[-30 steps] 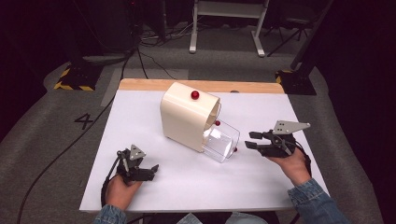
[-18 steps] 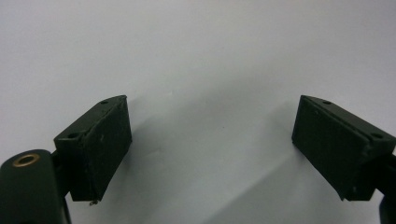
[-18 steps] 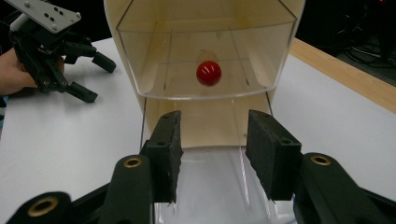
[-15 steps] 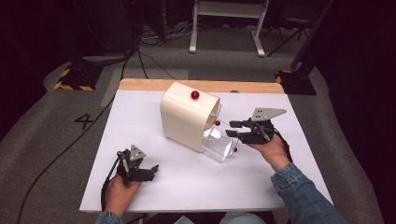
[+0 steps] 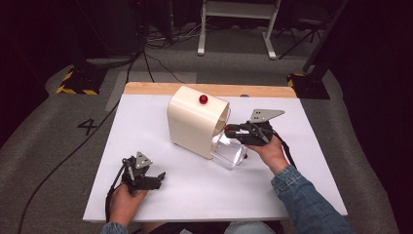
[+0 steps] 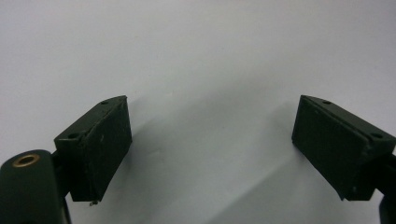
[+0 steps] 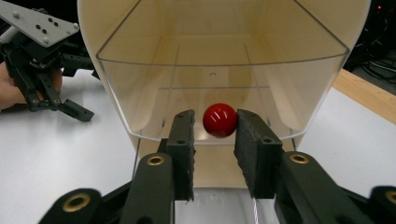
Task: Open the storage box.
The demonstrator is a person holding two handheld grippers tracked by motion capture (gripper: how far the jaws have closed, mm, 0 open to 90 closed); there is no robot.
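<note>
A: What was in front of my right gripper?

B: A glossy red knob, round as a ball, on the clear plastic drawer of the cream box. The matte black jaws had just been closing around it. One pad touched the knob; the other still showed a sliver of gap, so I couldn't call it clamped.

A: And the box?

B: Smooth cream shell with rounded top corners, standing mid-table on the white table. The drawer stuck out of its front, see-through with thin walls. A second red knob sat on top.

A: Left gripper?

B: Flat rubbery pads stood wide apart over bare tabletop, holding nothing, near the front edge.
</note>
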